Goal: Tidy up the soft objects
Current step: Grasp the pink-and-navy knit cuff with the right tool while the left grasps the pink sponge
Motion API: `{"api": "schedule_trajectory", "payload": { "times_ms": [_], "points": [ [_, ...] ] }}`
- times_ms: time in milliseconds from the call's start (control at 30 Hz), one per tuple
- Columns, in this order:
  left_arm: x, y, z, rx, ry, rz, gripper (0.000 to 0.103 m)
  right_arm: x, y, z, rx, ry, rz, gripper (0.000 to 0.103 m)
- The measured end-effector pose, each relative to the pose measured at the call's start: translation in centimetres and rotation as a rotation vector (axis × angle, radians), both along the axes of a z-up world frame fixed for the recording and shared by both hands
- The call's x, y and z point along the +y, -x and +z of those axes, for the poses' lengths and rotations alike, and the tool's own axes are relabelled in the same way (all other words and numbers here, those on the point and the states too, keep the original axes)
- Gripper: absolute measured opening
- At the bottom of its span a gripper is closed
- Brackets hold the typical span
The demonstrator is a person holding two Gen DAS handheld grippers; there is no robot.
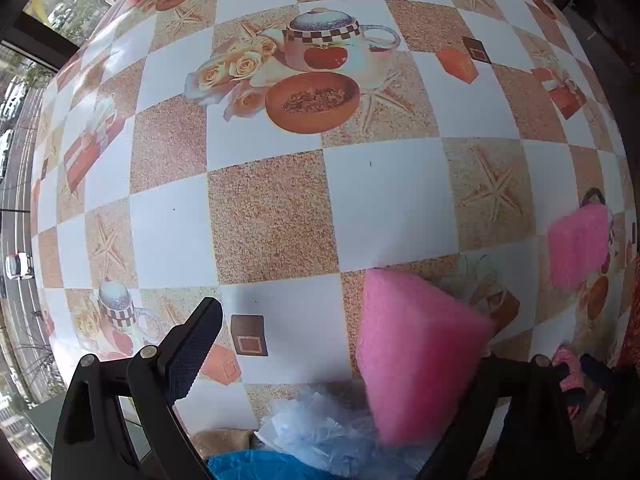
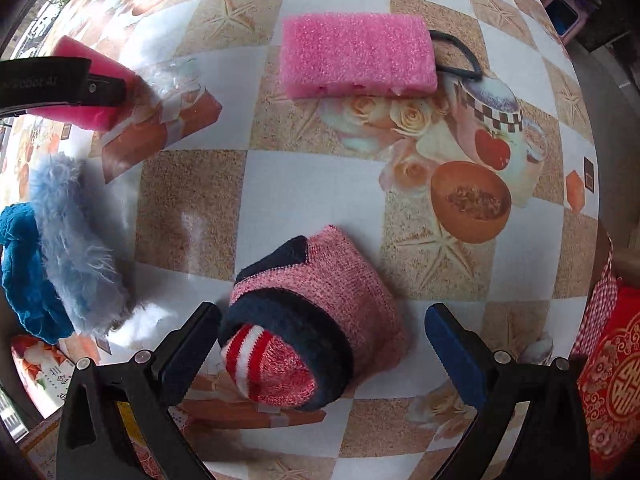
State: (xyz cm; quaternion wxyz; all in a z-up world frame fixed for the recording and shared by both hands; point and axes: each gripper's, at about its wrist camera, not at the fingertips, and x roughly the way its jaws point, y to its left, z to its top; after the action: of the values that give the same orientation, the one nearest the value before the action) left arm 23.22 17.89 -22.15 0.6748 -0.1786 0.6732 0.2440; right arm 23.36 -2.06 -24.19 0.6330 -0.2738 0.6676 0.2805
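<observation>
My left gripper (image 1: 348, 332) hangs open over the checkered tablecloth (image 1: 384, 200). A thick pink foam block (image 1: 420, 352) rests against its right finger and hides that tip. The left finger stands apart from the block. The right wrist view shows that same block (image 2: 100, 76) at the far left behind a black finger (image 2: 100, 88). My right gripper (image 2: 320, 312) is open and straddles a rolled pink and navy knit piece (image 2: 320, 300) with a red-white striped end. Neither pad presses on it. A flat pink foam pad (image 2: 356, 56) lies farther back.
A light blue fluffy piece (image 2: 76, 248) and a teal cloth (image 2: 24, 268) lie at the left. A black hair loop (image 2: 460, 56) sticks out from behind the flat foam pad. A red patterned cushion (image 2: 612, 380) sits past the table's right edge. A window lies to the left.
</observation>
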Motion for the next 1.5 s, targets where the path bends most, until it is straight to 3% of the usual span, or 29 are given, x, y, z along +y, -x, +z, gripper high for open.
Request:
{"api": "schedule_trajectory", "payload": {
  "times_ms": [200,400,533,600,667,767,833,967,1100,1233,1500],
  "points": [
    [0.0,-0.5,1.8,-0.035,-0.072,-0.012,0.096,0.0,0.4,0.7,-0.004,-0.015,0.001,0.103],
    [0.3,-0.7,3.1,-0.039,-0.050,-0.007,0.096,-0.3,-0.6,0.0,-0.002,-0.016,0.001,0.103],
    [-1.1,-0.3,5.2,-0.072,-0.141,-0.026,0.096,-0.2,-0.8,0.1,-0.005,-0.020,0.006,0.103],
    [-1.4,-0.2,5.8,-0.042,-0.242,-0.037,0.096,-0.2,-0.8,0.1,-0.009,-0.023,0.007,0.103],
    [0.1,0.8,6.0,-0.021,-0.270,0.010,0.096,-0.2,-0.7,0.1,-0.010,-0.025,0.009,0.103],
    [3.1,3.4,6.0,0.002,-0.245,0.095,0.096,-0.2,-0.6,0.2,-0.011,-0.026,0.008,0.103],
    [3.6,4.6,6.5,-0.026,-0.217,0.125,0.096,-0.2,-0.6,0.2,-0.014,-0.028,0.007,0.103],
    [2.6,4.8,6.0,-0.072,-0.083,0.168,0.096,-0.3,-0.4,0.3,-0.021,-0.035,-0.004,0.103],
    [2.6,4.6,4.4,-0.080,0.049,0.381,0.096,-0.3,-0.5,0.2,-0.017,-0.033,-0.004,0.103],
    [3.6,4.5,2.9,-0.040,0.105,0.556,0.096,-0.2,-0.6,0.2,-0.019,-0.036,0.000,0.103],
    [4.6,3.8,-0.8,0.094,0.179,0.641,0.096,-0.3,-0.5,0.3,-0.026,-0.043,-0.001,0.103]
  ]
}}
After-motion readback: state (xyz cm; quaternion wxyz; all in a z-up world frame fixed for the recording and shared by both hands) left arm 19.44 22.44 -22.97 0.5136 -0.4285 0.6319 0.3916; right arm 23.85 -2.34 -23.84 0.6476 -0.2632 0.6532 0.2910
